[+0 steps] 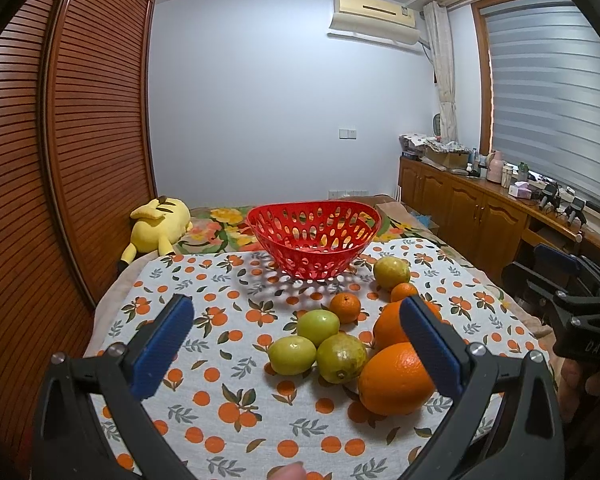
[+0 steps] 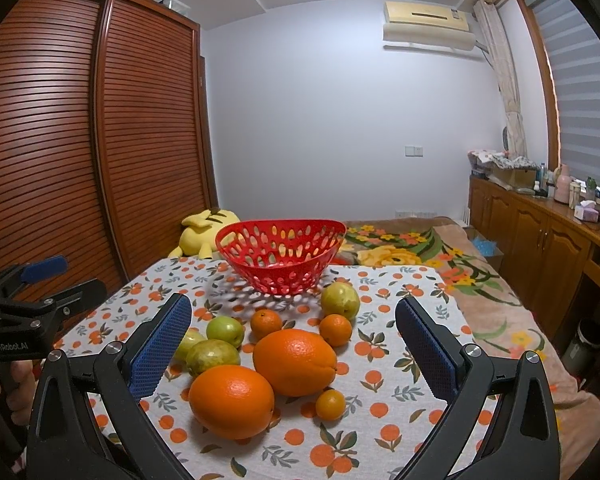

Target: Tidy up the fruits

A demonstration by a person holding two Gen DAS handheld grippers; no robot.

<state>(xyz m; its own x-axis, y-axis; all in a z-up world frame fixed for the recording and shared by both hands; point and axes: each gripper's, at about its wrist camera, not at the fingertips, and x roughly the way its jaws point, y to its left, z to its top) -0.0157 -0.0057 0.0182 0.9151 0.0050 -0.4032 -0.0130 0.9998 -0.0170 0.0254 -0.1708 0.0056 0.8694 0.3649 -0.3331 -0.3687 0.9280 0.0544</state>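
Fruits (image 2: pixel 294 361) are lying clustered on the patterned cloth (image 2: pixel 400 436), near the empty red basket (image 2: pixel 280 256). Left gripper (image 1: pixel 296 344) and right gripper (image 2: pixel 293 346) are hovering spread, holding nothing. Risk: round oranges rolling off when nudged.

black grippers (image 2: pixel 293 350) – blue ribbed pads (image 2: pixel 162 350)

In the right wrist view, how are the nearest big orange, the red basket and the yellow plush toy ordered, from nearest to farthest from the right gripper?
1. Nearest big orange: just ahead of the open right gripper, left of centre.
2. Red basket: farther back on the cloth, centre.
3. Yellow plush toy: behind the basket, left.
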